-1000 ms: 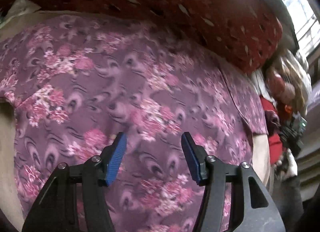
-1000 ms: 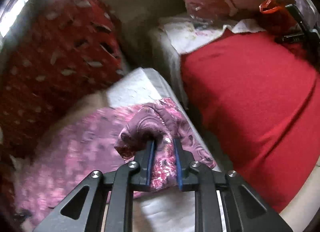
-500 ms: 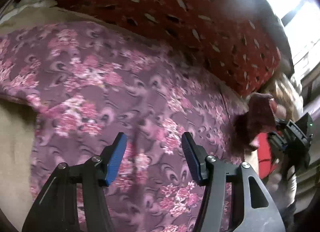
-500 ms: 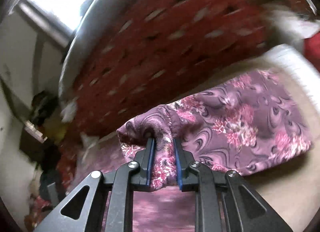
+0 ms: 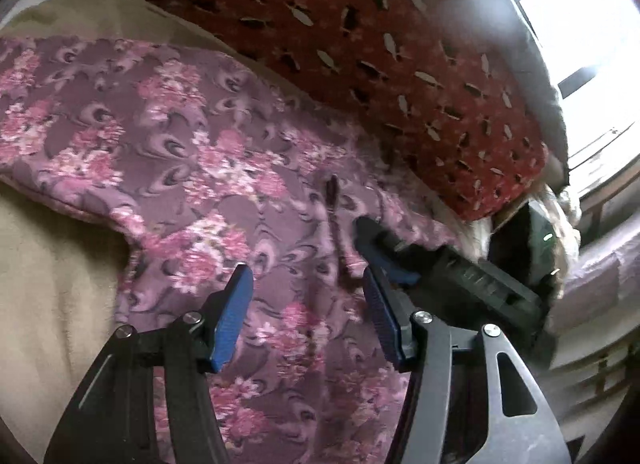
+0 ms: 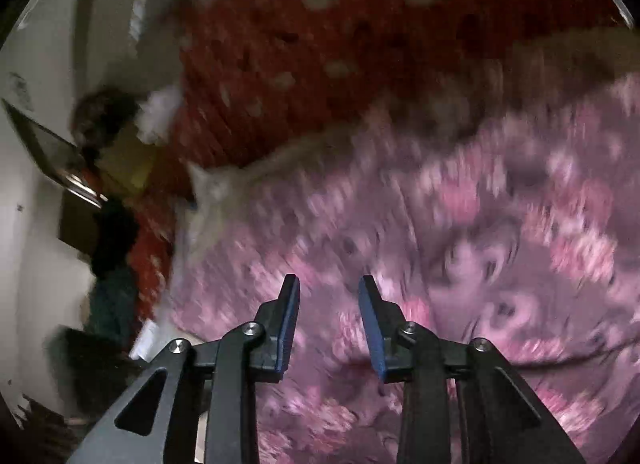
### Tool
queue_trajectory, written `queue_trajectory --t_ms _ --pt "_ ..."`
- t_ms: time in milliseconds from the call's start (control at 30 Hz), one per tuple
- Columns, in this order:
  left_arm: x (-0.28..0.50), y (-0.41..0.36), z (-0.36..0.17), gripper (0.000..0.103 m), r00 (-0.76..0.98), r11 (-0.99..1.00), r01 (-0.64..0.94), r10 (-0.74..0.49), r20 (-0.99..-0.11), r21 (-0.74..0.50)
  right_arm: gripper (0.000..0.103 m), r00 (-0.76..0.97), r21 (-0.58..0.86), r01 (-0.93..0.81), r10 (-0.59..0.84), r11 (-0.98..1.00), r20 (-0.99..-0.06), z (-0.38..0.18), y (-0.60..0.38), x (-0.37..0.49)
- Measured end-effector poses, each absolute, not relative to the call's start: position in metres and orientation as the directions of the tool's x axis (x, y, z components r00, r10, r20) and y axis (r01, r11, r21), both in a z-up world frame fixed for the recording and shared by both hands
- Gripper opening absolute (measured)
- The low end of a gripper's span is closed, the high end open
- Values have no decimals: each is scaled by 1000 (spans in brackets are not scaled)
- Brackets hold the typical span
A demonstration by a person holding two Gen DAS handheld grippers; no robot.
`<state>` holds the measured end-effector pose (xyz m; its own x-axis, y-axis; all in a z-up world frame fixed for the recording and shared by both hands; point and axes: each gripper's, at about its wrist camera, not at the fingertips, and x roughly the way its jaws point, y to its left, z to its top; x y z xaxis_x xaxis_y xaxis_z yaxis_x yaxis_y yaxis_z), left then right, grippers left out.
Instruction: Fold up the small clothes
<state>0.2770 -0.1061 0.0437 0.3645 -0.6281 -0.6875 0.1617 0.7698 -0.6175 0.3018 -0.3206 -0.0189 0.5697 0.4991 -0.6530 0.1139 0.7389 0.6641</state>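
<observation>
With garment [image 5: 240,191] flat on beige sheet [image 5: 52,288], I judge a fold just laid, next grip pending. Left gripper [image 5: 308,316]: jaws apart, empty, poised over cloth. Right gripper [image 6: 328,324]: jaws apart, empty, tips near cloth beside left one. Red blanket [image 5: 400,55] behind. Next: I pick unfolded edge, clamp, carry across. No readable writing.

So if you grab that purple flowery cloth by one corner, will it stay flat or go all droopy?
Probably droopy. The purple floral cloth lies soft on the beige bed cover, showing a raised crease, so it likely bends easily. It looks thin, so probably light. Both the left gripper and the right gripper are open, holding nothing.
</observation>
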Motion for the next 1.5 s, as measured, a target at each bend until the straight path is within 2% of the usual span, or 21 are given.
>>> queue_trajectory --t_ms 100,167,233,333,467,500,533,567,700,800,933,1067,1100,1133,1167,1267,1300,1367,1400,1467,1500 --pt "280 -119 42 56 320 745 179 -662 -677 -643 35 583 684 101 514 723 -629 -17 -330 285" --pt "282 -133 38 60 289 737 190 -673 -681 -648 47 631 682 101 483 725 -607 -6 -348 265" --pt "285 -154 33 62 253 739 198 -673 -695 -644 54 669 653 122 425 747 -610 2 -373 241" --pt "290 -183 26 62 210 737 204 -676 -706 -645 54 694 648 163 381 744 -611 2 -410 208" --pt "294 -204 23 62 281 779 173 -626 -728 -603 54 714 670 223 349 708 -607 -7 -455 170" --pt "294 -204 24 56 311 781 160 -620 -721 -603 54 720 673 237 339 700 -606 -9 -464 161" --pt "294 -203 26 43 343 783 154 -614 -711 -603 54 725 676 249 329 693 -605 -12 -471 155" --pt "296 -205 28 5 356 779 163 -619 -700 -606 54 731 678 260 318 688 -604 -14 -479 149" --pt "299 -193 41 5 424 761 160 -628 -652 -629 54 761 668 304 249 679 -599 -10 -510 132" --pt "300 -169 56 5 509 790 126 -571 -644 -600 56 793 665 342 176 664 -584 -4 -540 126" --pt "312 -147 48 5 498 799 74 -548 -672 -596 60 802 652 391 108 649 -588 -6 -566 145" --pt "318 -152 28 5 440 829 48 -518 -734 -557 59 773 679 409 164 610 -613 -28 -566 182" --pt "320 -153 26 5 433 831 46 -516 -739 -554 52 765 698 387 213 602 -608 -35 -562 193" --pt "321 -151 25 5 430 827 44 -522 -737 -561 16 757 706 363 249 609 -604 -37 -557 199" --pt "321 -149 25 5 429 825 42 -524 -735 -564 8 755 688 351 244 635 -609 -33 -550 203" --pt "321 -139 23 10 426 832 13 -507 -750 -555 11 831 668 289 166 686 -530 -14 -540 192" --pt "323 -136 21 11 415 835 -5 -499 -761 -550 15 821 647 318 141 694 -554 -19 -540 191" --pt "322 -128 20 11 400 816 -26 -521 -754 -577 17 684 557 417 156 718 -713 -47 -538 205" --pt "322 -122 24 11 409 797 -38 -538 -737 -603 17 714 585 398 162 707 -681 -44 -542 198" --pt "319 -111 33 12 441 788 -41 -537 -719 -614 33 730 586 420 124 693 -672 -29 -547 190" --pt "317 -104 41 18 465 783 -40 -536 -705 -621 36 762 600 416 99 684 -640 -19 -549 184"
